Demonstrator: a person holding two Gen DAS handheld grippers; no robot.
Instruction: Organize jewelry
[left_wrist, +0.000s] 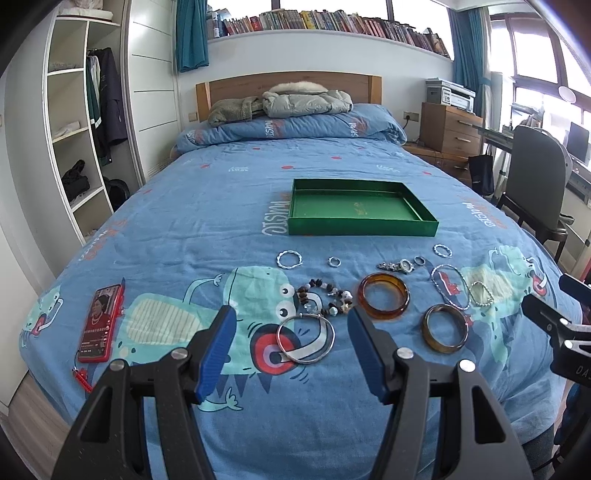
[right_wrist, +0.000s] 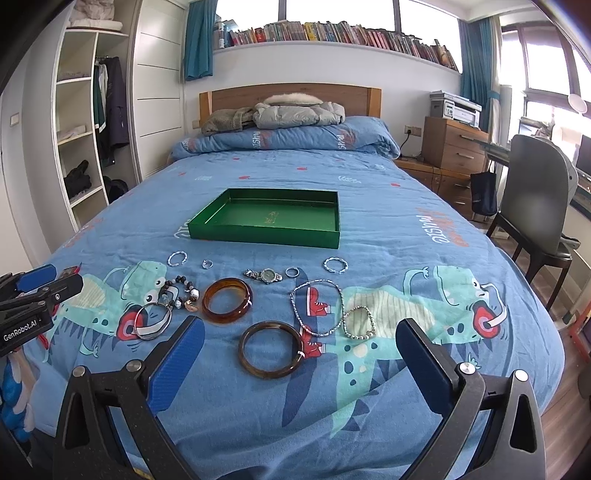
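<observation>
Both claws are hovering over the foot of the bed, each with its blue pads spread wide and gripping nothing. The left claw is framing a thin silver bangle, with a beaded bracelet sitting just past it at 12 o'clock. The right claw is framing a dark amber bangle; a wider amber bangle is lying at its 11 o'clock and two silver chains at its 1 o'clock. Farther up the blue quilt, a row of small silver rings and a wristwatch is stretching across. Beyond that row, at 12 o'clock, the green tray is sitting with nothing in it. A red phone is lying at the left claw's 9 o'clock.
</observation>
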